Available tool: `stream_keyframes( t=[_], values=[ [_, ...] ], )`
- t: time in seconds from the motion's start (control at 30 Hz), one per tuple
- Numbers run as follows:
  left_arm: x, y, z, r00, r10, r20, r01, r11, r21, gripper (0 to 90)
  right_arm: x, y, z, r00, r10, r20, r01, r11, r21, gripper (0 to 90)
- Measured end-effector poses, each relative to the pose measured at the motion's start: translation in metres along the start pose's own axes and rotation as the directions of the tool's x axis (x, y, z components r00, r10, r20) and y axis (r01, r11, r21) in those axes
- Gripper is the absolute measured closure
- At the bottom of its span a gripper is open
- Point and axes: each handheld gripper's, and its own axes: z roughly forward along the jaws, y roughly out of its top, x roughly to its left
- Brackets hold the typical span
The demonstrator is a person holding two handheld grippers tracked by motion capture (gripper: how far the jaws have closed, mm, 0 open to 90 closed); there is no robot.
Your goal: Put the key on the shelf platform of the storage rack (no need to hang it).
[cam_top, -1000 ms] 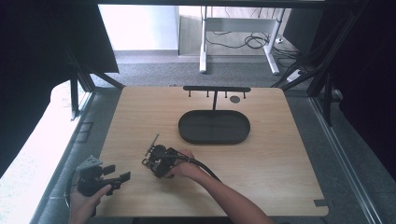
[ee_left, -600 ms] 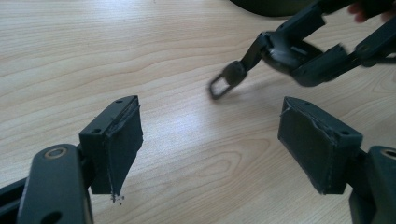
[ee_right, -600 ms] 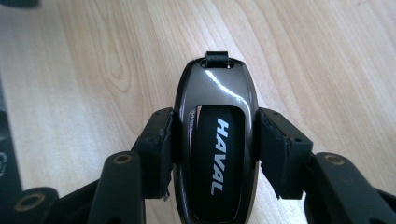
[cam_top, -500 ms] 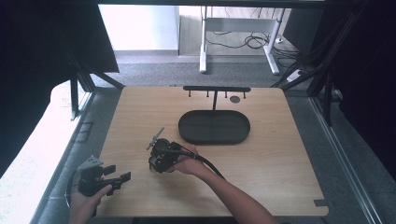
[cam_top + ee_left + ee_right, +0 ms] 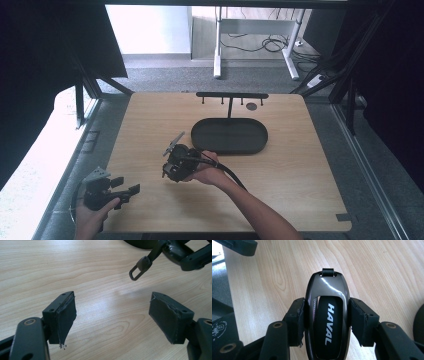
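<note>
Nearest to you, your left gripper (image 5: 122,191) rests at the front-left corner of the pale, wood-grained table (image 5: 300,170), its jaws spread wide with nothing between them; in the left gripper view its pads (image 5: 65,315) look like matte black foam, frayed along the edges. A little farther in, your right gripper (image 5: 175,159) is held above the tabletop with its jaws pressed flat against both sides of a car key fob (image 5: 327,317). The fob is a glossy, dark, rounded oblong with a black inset bearing white "HAVAL" lettering and a small strap loop (image 5: 328,272) at its far tip. In the left gripper view, a rectangular metal ring (image 5: 140,269) juts from the fob's end. Just beyond your right hand (image 5: 207,172) lies a shallow, matte black oval tray (image 5: 230,136). Behind it stands a thin black rack (image 5: 231,95) with short pegs hanging from its crossbar.
</note>
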Motion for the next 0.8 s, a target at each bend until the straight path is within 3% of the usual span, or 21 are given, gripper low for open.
stream_keyframes(
  t=[0.8],
  values=[
    [0.000,0.000,0.002,1.0000,0.005,0.001,-0.005,1.0000,0.006,22.0,-0.014,-0.016,-0.024,0.9996,0.023,0.017,-0.023,0.999,-0.034,49.1]
  ],
)
